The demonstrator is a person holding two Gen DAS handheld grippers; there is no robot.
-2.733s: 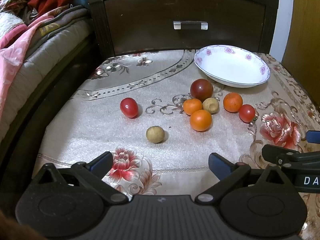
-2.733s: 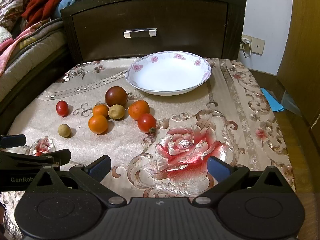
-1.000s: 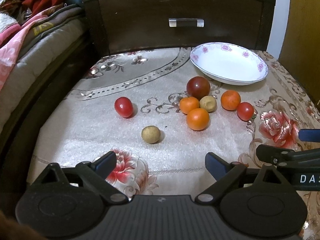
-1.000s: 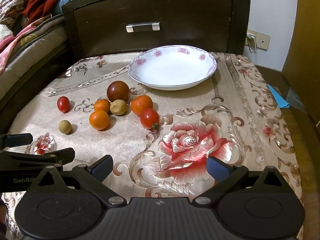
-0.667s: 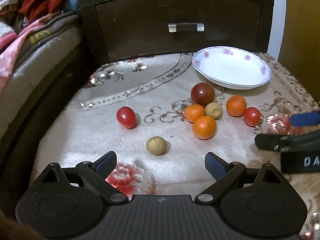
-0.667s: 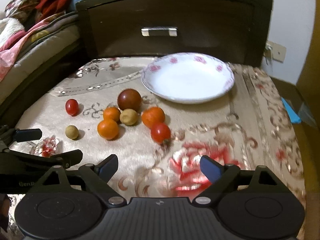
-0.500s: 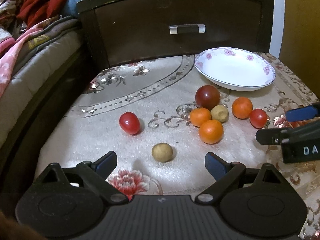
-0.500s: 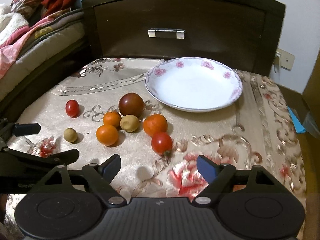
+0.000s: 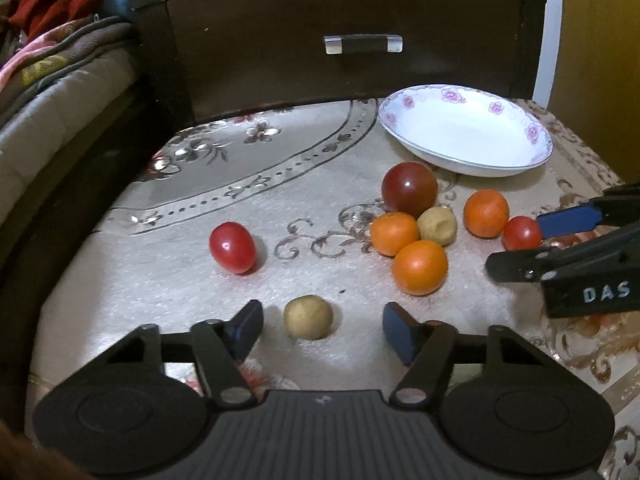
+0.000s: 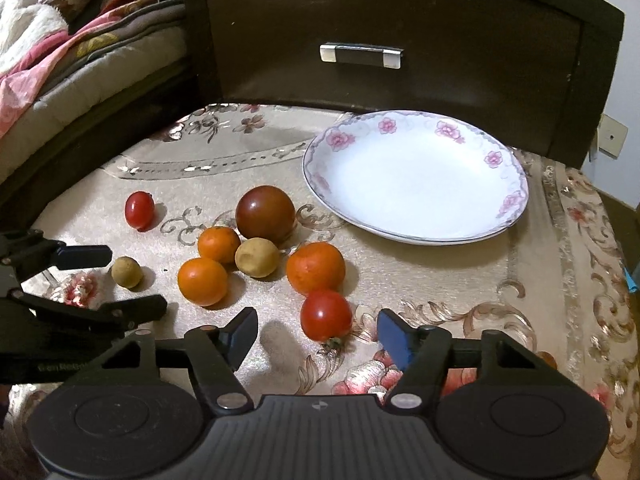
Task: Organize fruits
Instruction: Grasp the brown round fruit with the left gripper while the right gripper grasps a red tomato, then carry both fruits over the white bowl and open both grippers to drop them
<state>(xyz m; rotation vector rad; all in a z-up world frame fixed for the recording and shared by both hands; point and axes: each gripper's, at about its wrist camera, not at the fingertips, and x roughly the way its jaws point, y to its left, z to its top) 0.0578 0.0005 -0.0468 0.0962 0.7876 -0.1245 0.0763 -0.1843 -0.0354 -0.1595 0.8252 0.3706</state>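
My left gripper (image 9: 318,330) is open, its fingers either side of a small tan fruit (image 9: 308,317) on the cloth. My right gripper (image 10: 316,332) is open around a red tomato (image 10: 326,315). In the right wrist view a cluster lies beyond: three oranges (image 10: 315,267), a tan fruit (image 10: 257,257) and a dark red tomato (image 10: 265,212). A lone red tomato (image 9: 232,247) lies to the left. A white flowered bowl (image 10: 416,176) stands empty at the back right. Each gripper shows in the other's view: the right gripper (image 9: 560,240) and the left gripper (image 10: 100,280).
The floral tablecloth (image 9: 248,160) covers the table. A dark wooden drawer front with a handle (image 9: 363,44) stands behind it. A bed with blankets (image 10: 60,60) lies to the left. The table's right edge (image 10: 624,264) drops to the floor.
Both grippers have moved forward and down toward the fruit. The left one now straddles the small tan fruit, the right one the red tomato. Both jaws have narrowed a little.
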